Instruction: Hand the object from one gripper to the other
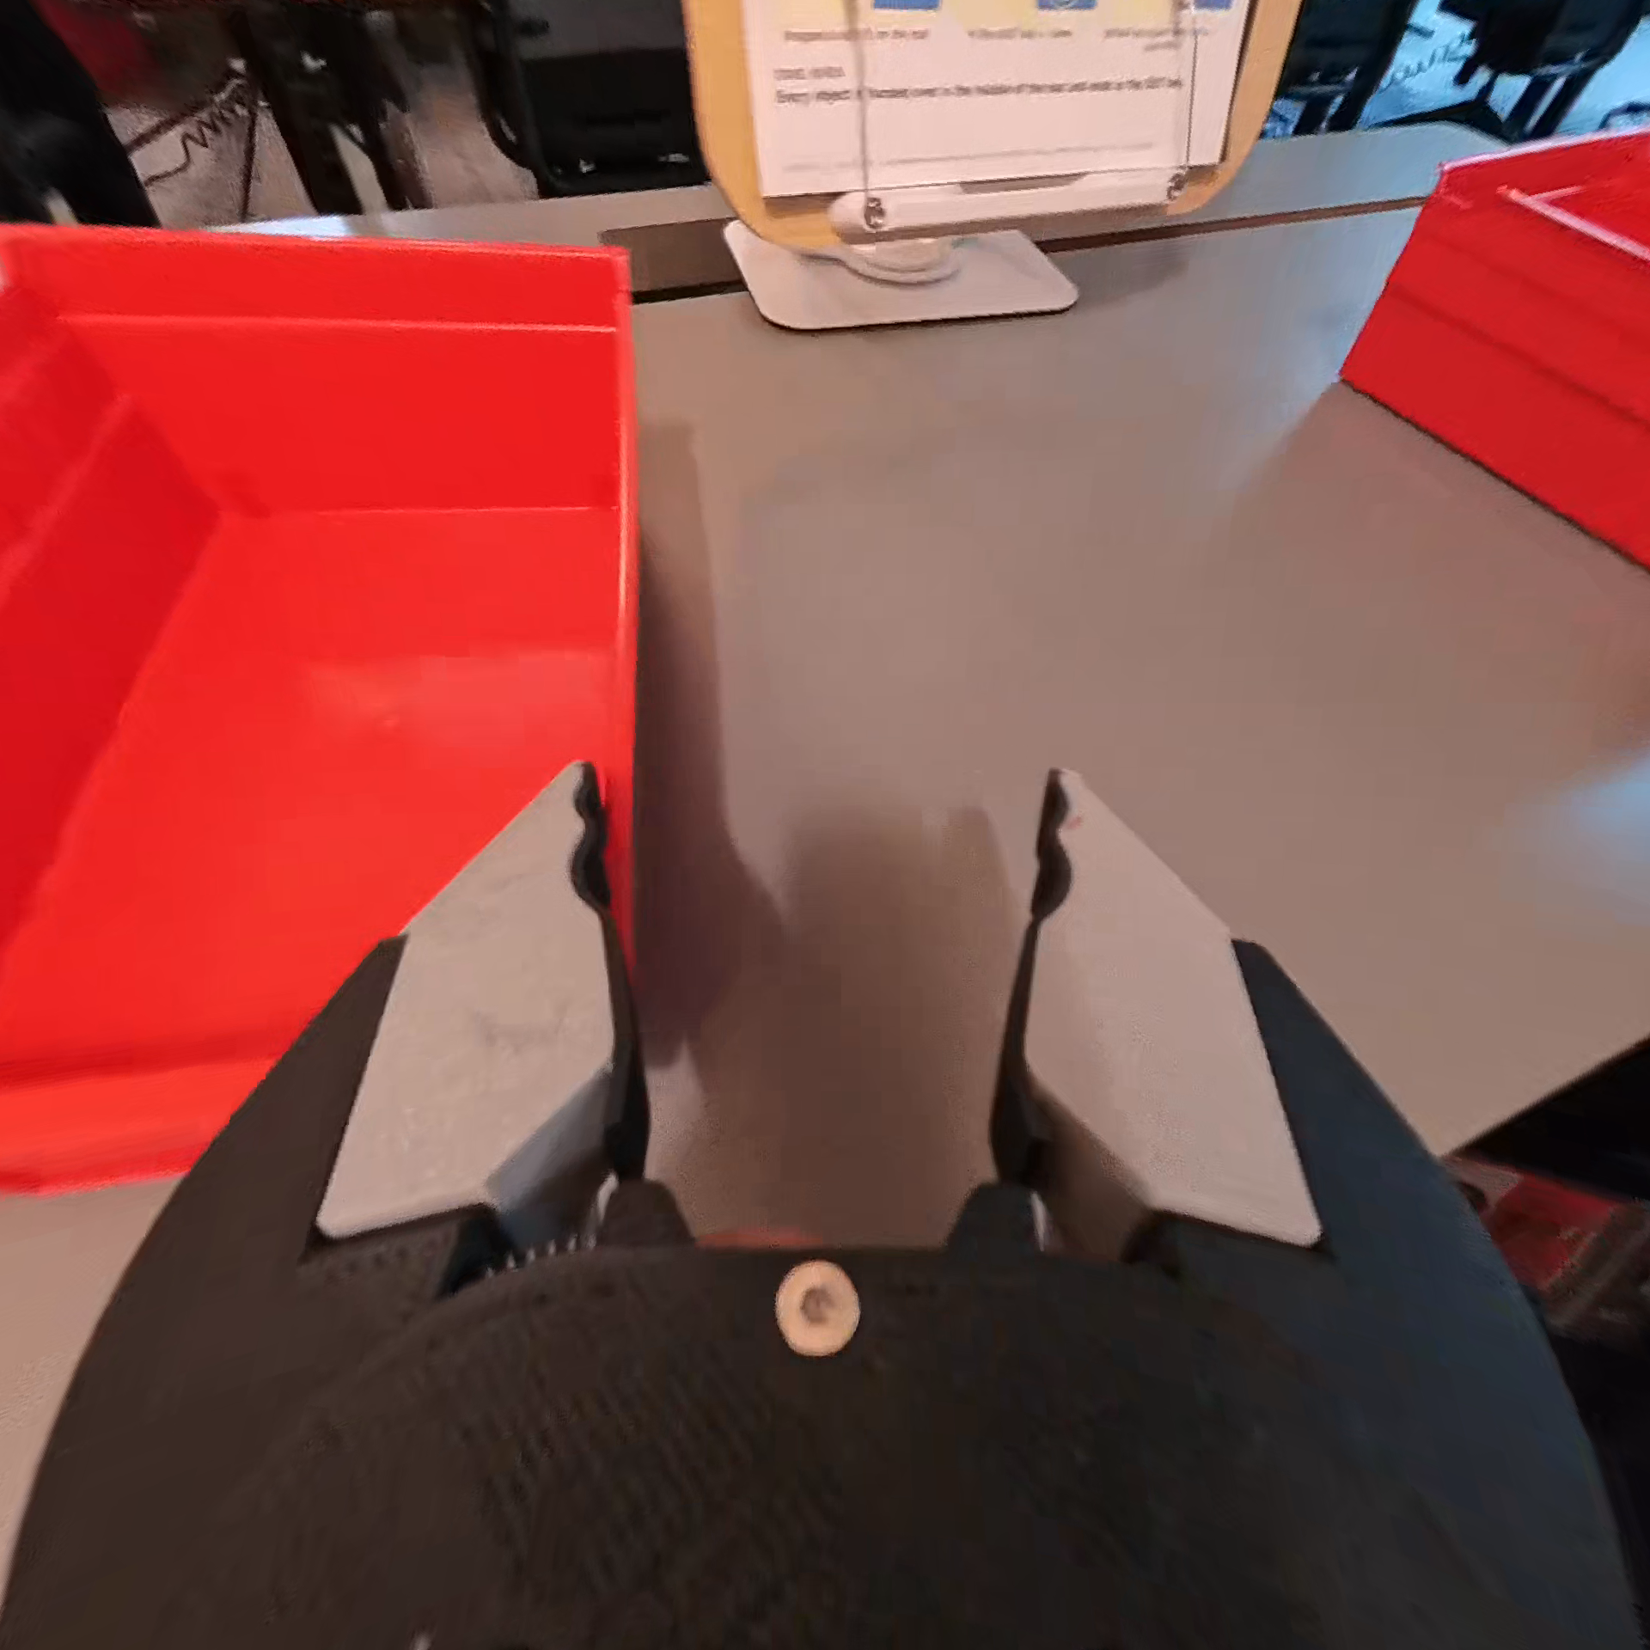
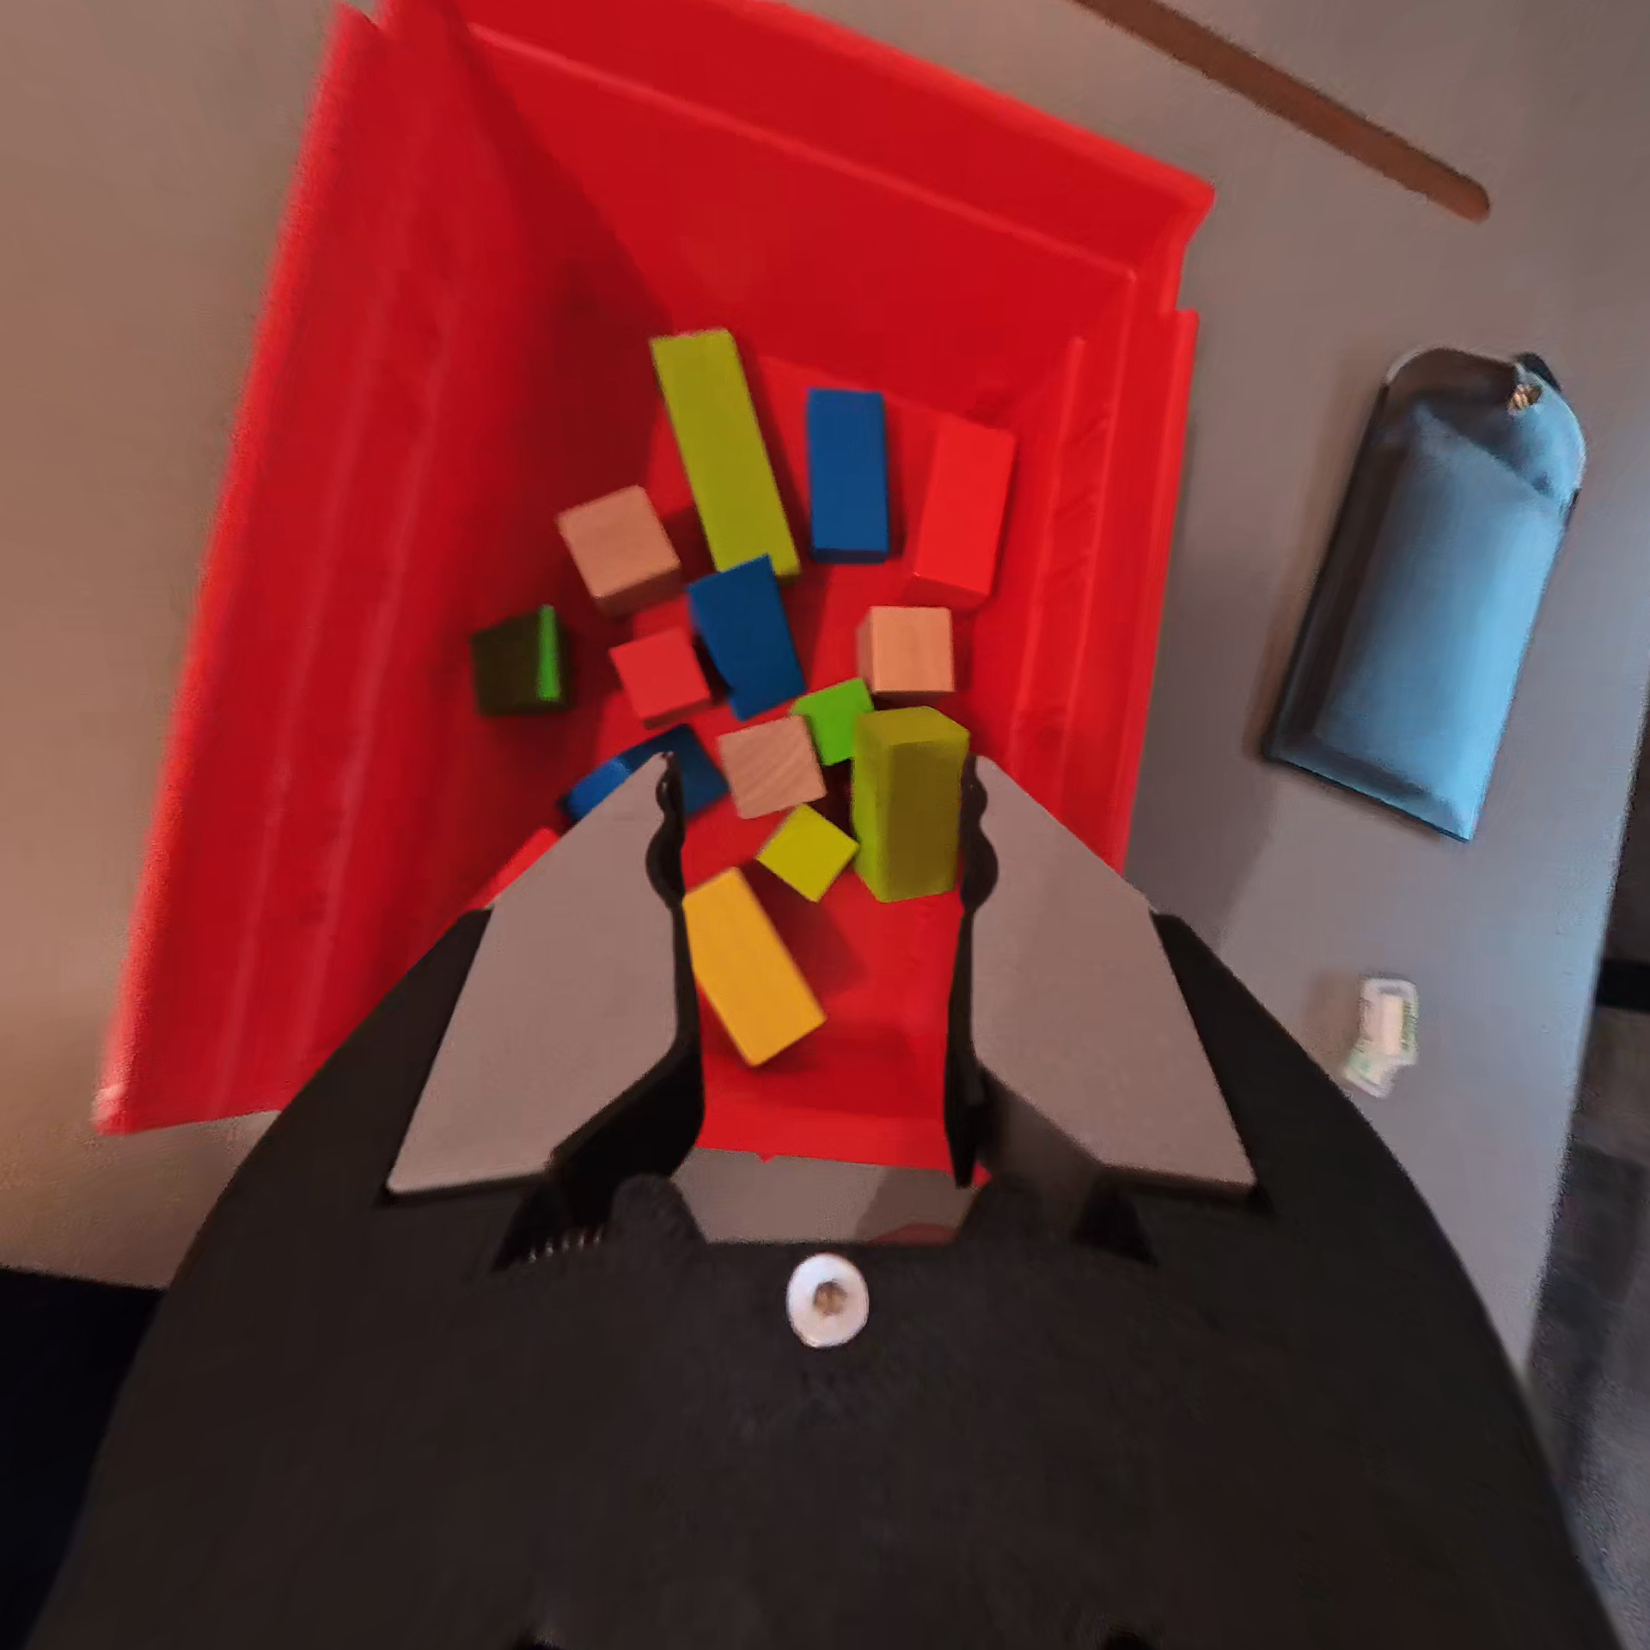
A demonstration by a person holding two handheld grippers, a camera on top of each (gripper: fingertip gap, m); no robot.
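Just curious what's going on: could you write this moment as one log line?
stage: before pickup | left claw: open, beside empty red bin | right claw: open above blocks in red bin | handover: not yet done

A grey table [image 1: 1027, 554] carries an empty red bin [image 1: 312, 625] on its left, a second red bin [image 2: 1152, 500] filled with coloured wooden blocks, a white-based document stand [image 1: 902, 277] at the back, and a blue pouch [image 2: 1429, 607] beside the filled bin.
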